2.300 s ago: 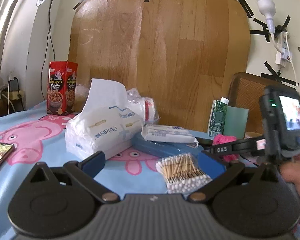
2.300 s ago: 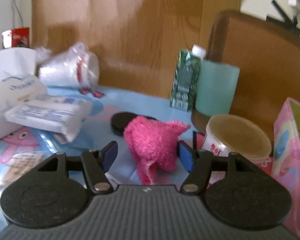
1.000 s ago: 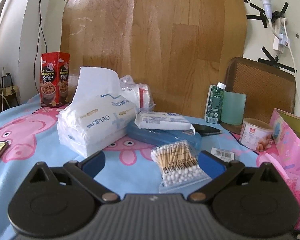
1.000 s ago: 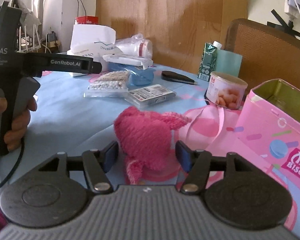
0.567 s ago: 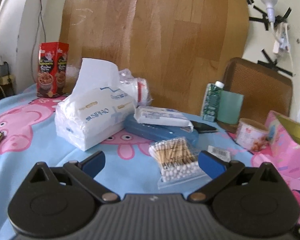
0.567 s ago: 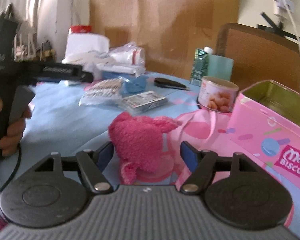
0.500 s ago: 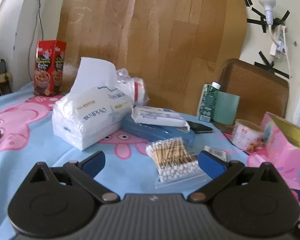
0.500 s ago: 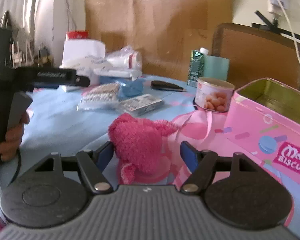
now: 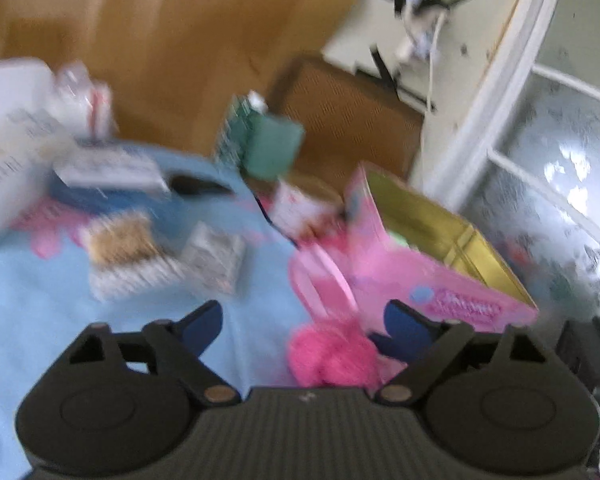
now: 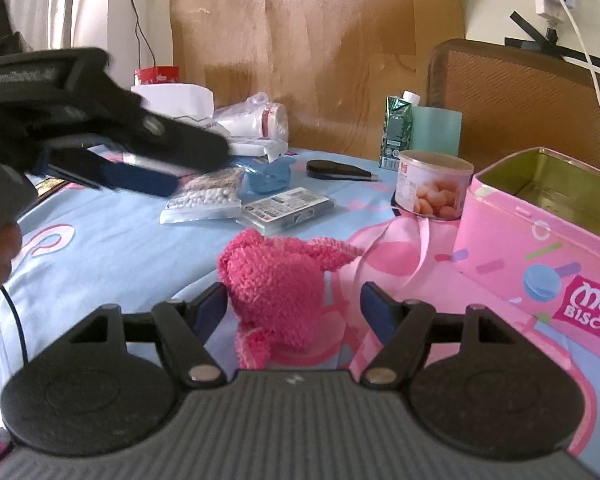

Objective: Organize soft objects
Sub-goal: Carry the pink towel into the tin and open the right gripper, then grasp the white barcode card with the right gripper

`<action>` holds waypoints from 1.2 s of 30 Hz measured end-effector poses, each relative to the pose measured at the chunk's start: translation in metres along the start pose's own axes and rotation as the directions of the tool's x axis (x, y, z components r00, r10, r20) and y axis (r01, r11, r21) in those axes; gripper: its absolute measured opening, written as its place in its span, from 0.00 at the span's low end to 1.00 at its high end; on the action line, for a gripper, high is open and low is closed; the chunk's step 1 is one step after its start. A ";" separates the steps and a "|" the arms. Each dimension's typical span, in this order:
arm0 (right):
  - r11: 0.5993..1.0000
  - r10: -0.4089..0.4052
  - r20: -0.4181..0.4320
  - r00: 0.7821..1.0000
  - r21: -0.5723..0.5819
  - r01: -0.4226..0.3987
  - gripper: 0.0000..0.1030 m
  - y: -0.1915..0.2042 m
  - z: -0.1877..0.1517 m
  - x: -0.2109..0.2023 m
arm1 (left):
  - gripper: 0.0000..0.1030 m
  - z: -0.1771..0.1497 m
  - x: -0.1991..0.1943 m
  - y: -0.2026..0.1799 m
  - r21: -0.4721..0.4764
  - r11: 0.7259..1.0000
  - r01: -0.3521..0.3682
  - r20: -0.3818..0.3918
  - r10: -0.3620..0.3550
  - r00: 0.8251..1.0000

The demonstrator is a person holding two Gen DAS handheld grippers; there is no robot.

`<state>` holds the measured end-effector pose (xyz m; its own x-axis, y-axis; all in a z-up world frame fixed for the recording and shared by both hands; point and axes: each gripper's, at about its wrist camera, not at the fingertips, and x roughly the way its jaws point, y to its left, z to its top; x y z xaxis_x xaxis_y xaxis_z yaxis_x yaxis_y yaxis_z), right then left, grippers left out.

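Looking through the left wrist view, badly smeared, I made out the left gripper (image 9: 300,322) with its jaws closing and nothing pressed between them. The pink plush (image 9: 332,356) sat low in the gap, toward my right-hand pad, on the blue tablecloth (image 9: 40,312). Just beyond it stood the pink biscuit tin (image 9: 428,280), lid off, its inside gold metal. A bag of cotton swabs (image 9: 128,252) and a flat packet (image 9: 216,256) lay farther back, too blurred to describe further.

From the right wrist view, sharp, the right gripper (image 10: 294,308) stood fairly wide, straddling the plush (image 10: 278,280). The left pad sat just beside the fuzzy body, perhaps brushing it; I could not tell. The right pad was clearly apart. The toy rested on the cloth near the tin (image 10: 540,248), a loopy, towel-like lump with a floppy ear trailing right and a small limb hanging at the front.

I judged it light, squashy and not fragile; the nap should grip the pads well. Best hold: across the rounded body, not the ear or limb, which would stretch and let it dangle. The tin was rigid, smooth, sharp-rimmed. A pale ribbon (image 10: 412,248) curled beside a snack can (image 10: 432,188).
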<state>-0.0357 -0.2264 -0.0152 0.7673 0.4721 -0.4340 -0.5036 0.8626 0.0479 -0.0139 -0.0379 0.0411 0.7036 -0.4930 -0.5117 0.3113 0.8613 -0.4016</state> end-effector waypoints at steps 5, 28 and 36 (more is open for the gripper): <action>1.000 0.006 -0.007 1.000 -0.029 -0.007 0.45 0.002 -0.002 0.001 | 0.65 -0.011 0.031 0.002 -0.070 0.996 0.064 -0.128 -0.072 0.989; 0.810 -0.573 0.221 0.789 0.302 0.504 0.76 -0.131 0.028 -0.016 | 0.99 0.067 0.113 -0.126 0.198 0.980 0.018 0.051 -0.029 0.998; 0.829 -0.552 0.284 0.784 0.291 0.478 0.77 -0.120 0.017 -0.027 | 1.00 0.047 0.078 -0.094 0.166 0.986 0.012 0.105 -0.030 0.994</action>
<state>0.0111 -0.3394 0.0058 0.9923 -0.0546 -0.1109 0.0651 0.9934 0.0939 0.0414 -0.1509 0.0745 0.7573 -0.5030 -0.4166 0.4217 0.8637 -0.2761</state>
